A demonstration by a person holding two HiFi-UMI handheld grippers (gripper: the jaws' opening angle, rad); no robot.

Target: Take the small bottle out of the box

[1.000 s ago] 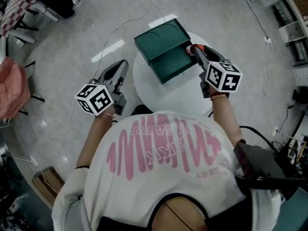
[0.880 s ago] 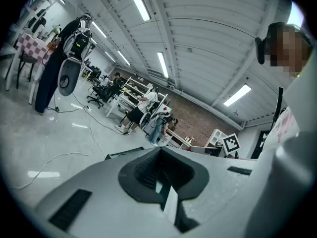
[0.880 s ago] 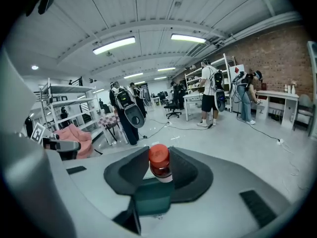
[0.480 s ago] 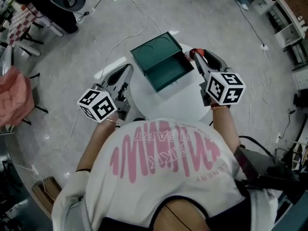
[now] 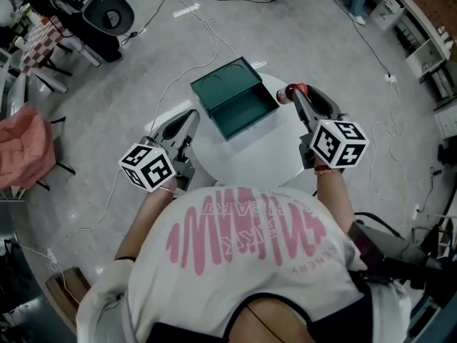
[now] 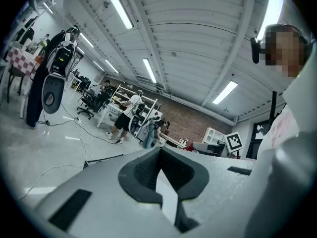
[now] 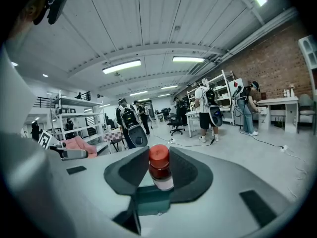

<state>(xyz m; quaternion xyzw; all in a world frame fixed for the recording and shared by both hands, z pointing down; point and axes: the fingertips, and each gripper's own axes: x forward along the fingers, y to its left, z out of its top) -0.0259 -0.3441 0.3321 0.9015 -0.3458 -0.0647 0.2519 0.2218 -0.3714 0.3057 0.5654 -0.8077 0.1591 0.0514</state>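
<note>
**Mia:** What is the biggest thing here?

**Sam:** The round white counter (image 5: 264, 159). It sits under the box and holds it up.

**Mia:** And the box?

**Sam:** The green box (image 5: 243, 111) is open, and its lid (image 5: 221, 77) is laid back flat behind it. I think that is so a claw can reach in from the top. I see nothing inside the box.

**Mia:** Where is the left claw?

**Sam:** The left claw (image 5: 191, 115) is to the left of the box, near the edge of the counter. It is pinched closed with nothing in it. I guess it waits there so it is not in the way.

**Mia:** And the right claw?

**Sam:** The right claw (image 5: 295, 93) is just to the right of the box. It is squeezing the bottle (image 7: 160, 170), with one pad on each side.

**Mia:** Why does it hold it like that?

**Sam:** The pads press on the round sides, and the red cap (image 7: 159, 154) pokes up above them. The bottle stands straight up. I think holding it that way keeps it from slipping or tipping.

**Mia:** So where is the bottle?

**Sam:** It is past the right wall of the box, not inside it. It looks like it is held up in the air. I would say the job is almost done. The bottle just needs a safe spot on the counter beside the box.
</note>
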